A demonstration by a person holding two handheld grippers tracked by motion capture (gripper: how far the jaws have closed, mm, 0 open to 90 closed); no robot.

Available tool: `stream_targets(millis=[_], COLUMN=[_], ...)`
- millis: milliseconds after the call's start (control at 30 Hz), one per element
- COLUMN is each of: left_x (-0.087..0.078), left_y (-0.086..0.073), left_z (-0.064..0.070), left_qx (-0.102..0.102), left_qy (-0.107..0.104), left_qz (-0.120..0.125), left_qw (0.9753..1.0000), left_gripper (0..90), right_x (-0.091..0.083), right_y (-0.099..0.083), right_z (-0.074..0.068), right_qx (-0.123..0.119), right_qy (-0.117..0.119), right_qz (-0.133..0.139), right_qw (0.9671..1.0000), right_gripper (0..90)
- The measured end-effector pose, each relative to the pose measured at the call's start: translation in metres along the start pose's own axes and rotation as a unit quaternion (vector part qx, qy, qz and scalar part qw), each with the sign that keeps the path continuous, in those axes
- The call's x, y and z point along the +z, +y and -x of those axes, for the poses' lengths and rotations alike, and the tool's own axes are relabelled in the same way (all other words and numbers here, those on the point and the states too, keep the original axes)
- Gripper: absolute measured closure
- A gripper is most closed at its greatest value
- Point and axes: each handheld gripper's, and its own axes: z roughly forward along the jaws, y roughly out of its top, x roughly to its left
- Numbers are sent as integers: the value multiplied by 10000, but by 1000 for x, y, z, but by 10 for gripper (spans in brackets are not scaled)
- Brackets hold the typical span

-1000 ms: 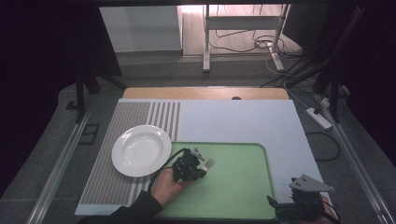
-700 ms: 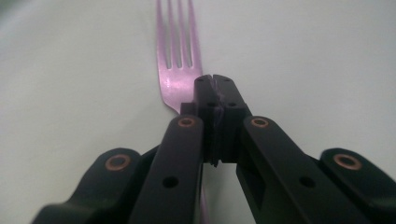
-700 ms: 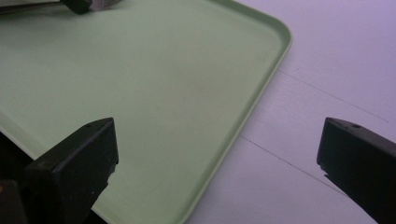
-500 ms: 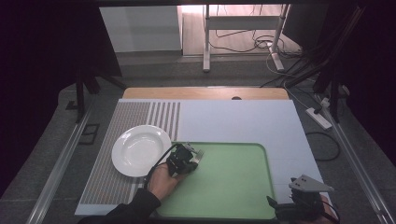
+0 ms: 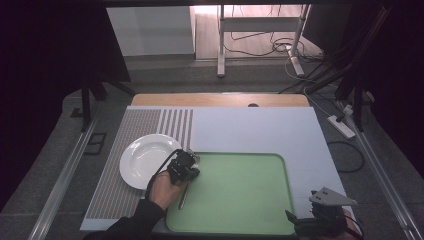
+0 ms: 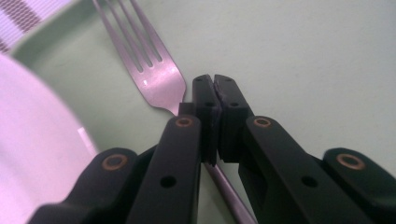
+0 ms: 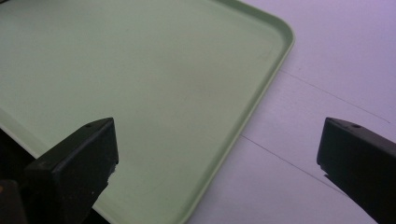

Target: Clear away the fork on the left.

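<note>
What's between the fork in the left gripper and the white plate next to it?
Nothing visible. The left gripper is shut on the fork at the green tray's left edge, and the white plate lies bare right beside it.

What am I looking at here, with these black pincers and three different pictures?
No machine works here: a person holds a hand tool with two black fingers in each hand. One camera looks down from above; one rides on each tool. On the pale mat lie a round white plate and a flat green plastic tray. The left gripper is shut on the neck of a silver metal fork at the tray's left edge, beside the plate. The right gripper, fingers wide apart, holds nothing near the tray's corner.
</note>
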Motion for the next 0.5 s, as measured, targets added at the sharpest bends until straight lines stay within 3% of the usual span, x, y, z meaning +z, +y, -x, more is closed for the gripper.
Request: stream_targets(millis=[133,267,367,500], left_x=[-2,-3,-7,-15], left_y=[-2,-4,-4,-6], left_z=[-6,-11,-11,-10], left_qx=[-73,-152,-59,115], left_qy=[73,-141,-190,-160], left_qz=[-25,56,201,409], left_qw=[9999,9998,9996,9990], left_gripper=[869,851,781,605], right_x=[0,0,0,0], right_y=[0,0,0,0], right_z=[0,0,0,0], right_qx=[-3,-6,-5,-22], right_qy=[0,10,15,5], right_qz=[-7,-11,-2,-24], right_qw=[10000,10000,10000,10000], right_gripper=[0,0,0,0])
